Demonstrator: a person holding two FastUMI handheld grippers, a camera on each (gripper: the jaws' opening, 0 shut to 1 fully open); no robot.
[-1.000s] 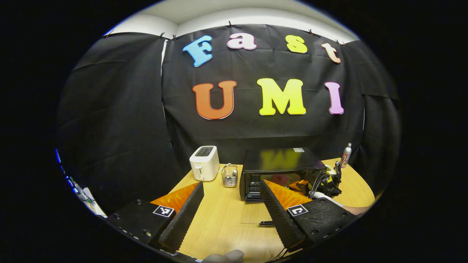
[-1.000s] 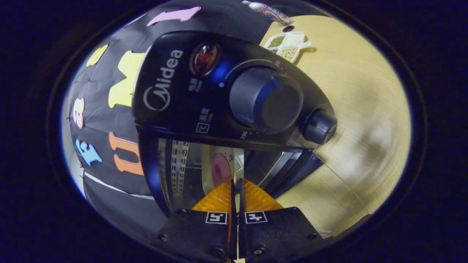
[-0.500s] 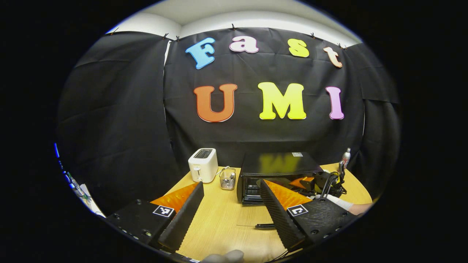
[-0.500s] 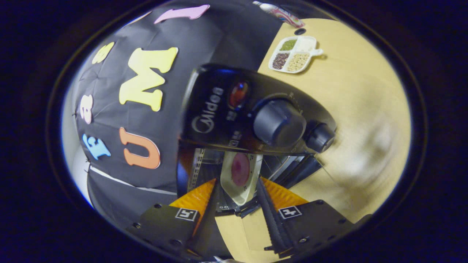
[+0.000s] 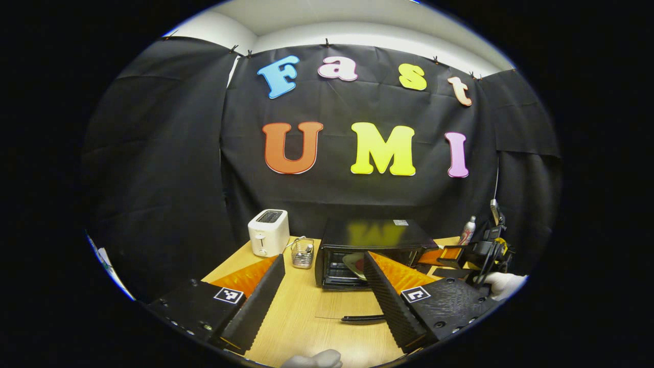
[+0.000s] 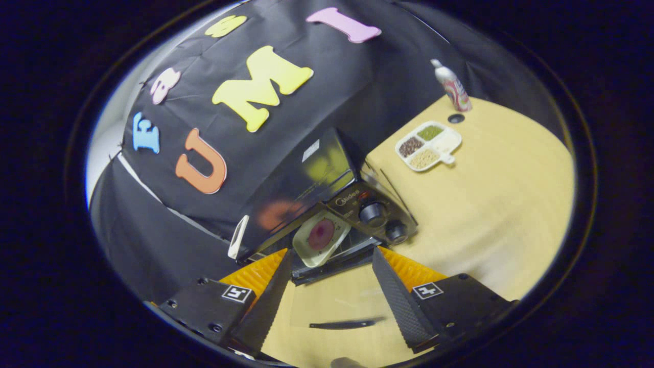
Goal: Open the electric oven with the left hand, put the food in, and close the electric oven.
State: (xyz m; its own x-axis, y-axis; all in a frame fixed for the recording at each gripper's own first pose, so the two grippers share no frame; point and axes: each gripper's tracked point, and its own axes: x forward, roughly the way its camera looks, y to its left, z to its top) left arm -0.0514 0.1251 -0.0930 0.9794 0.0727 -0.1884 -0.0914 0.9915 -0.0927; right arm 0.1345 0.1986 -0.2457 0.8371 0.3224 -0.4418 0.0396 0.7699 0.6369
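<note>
A pale wooden surface (image 5: 301, 327) is seen low in the left gripper view, backed by black cloth. The electric oven (image 5: 375, 240) stands at centre, door (image 6: 327, 266) dropped open, a plate of food (image 6: 321, 236) inside. A toaster (image 5: 268, 232) and wire basket (image 5: 302, 253) are noted left of it; a sectioned dish (image 6: 428, 145) and bottle (image 6: 452, 87) upper right in the right gripper view. Left gripper (image 5: 322, 301) and right gripper (image 6: 329, 299) are both released, nothing grasped.
</note>
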